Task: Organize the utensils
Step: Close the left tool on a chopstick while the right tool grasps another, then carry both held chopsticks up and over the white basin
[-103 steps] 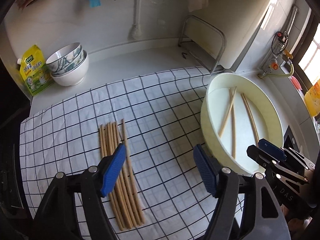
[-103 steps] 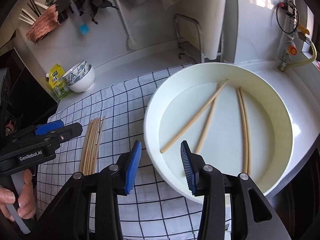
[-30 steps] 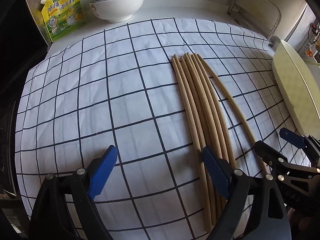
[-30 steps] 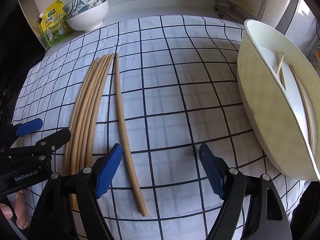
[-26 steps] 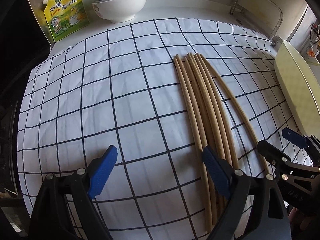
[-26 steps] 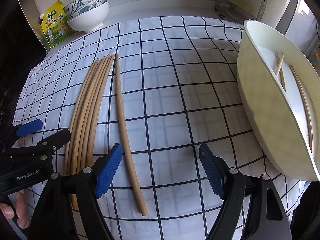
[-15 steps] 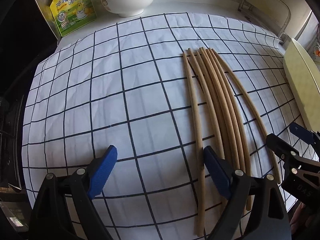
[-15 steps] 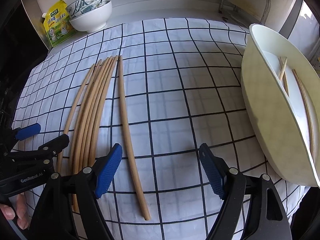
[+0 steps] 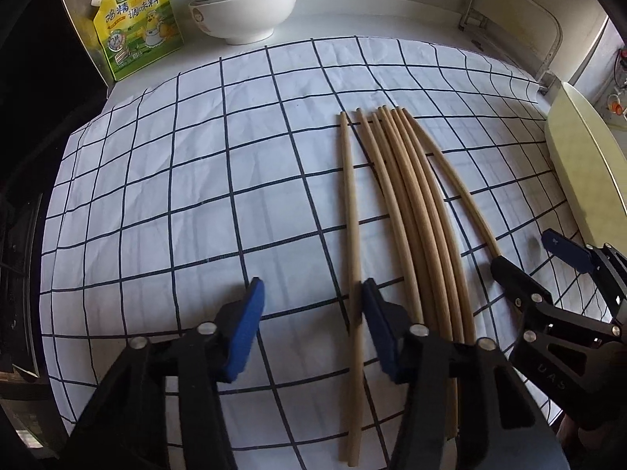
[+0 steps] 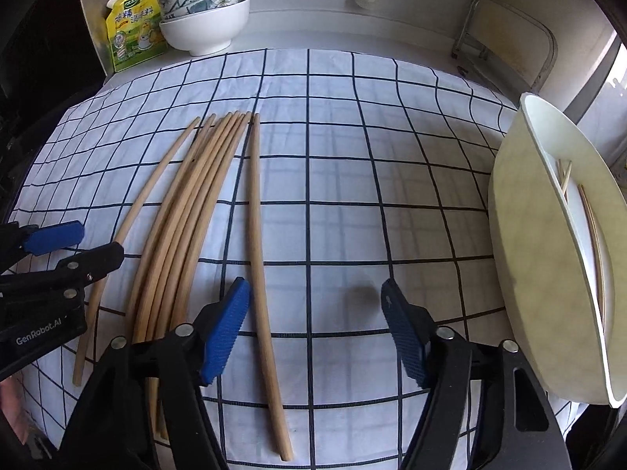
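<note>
Chopsticks: we count seven laid lengthwise on the checked cloth [image 9: 196,196] over the worktop, a few waiting in the basin [image 10: 521,274]; our left claw [image 9: 309,325] closing around the leftmost chopstick [image 9: 348,203], our right claw [image 10: 313,325] closing around the rightmost chopstick [image 10: 256,235], neither gripped yet.

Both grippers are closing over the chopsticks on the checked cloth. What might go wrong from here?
The left gripper is closing around the leftmost chopstick, with its right pad beside the tight bundle; it may nudge or catch a second stick. The right gripper closes on the lone chopstick near its end, so it may tilt when lifted. Pads could also pinch the cloth.
</note>
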A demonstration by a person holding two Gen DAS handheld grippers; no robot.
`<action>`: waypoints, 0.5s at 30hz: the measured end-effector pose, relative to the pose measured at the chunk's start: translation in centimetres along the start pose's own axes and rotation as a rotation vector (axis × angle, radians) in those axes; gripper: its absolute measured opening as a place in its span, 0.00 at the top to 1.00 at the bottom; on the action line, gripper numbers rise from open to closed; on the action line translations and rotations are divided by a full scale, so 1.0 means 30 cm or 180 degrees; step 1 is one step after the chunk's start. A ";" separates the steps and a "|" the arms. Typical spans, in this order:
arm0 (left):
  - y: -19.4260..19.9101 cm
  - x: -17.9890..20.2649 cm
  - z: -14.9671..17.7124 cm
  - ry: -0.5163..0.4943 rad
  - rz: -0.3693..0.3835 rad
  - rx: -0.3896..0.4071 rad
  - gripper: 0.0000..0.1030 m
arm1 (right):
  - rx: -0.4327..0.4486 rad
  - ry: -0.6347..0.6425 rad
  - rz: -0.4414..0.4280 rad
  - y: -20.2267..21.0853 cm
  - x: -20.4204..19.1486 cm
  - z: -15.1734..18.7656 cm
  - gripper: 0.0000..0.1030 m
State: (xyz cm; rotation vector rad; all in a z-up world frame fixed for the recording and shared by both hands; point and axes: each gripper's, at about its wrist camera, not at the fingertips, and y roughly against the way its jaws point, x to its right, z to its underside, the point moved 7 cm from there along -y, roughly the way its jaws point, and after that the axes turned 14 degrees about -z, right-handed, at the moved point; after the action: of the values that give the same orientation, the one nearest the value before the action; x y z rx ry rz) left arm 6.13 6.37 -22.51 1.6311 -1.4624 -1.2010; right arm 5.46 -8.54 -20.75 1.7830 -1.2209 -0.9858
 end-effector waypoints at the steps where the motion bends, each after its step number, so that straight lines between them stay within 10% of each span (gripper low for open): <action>1: 0.003 0.006 -0.003 -0.0017 0.0014 0.0005 0.67 | -0.0010 0.0034 -0.0043 -0.001 -0.011 0.000 0.52; 6: 0.008 0.024 -0.006 -0.0057 0.0115 -0.0035 0.93 | -0.0128 0.0194 -0.0188 -0.005 -0.054 -0.004 0.94; 15: 0.059 -0.012 0.011 0.0013 0.0270 -0.0155 0.93 | -0.0047 -0.0088 -0.0419 0.054 -0.041 -0.021 0.94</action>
State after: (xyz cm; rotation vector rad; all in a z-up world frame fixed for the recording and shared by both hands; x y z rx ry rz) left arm 5.12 6.43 -20.98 1.5228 -1.4736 -1.1763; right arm 5.12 -7.71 -18.81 1.8628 -1.1215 -1.0947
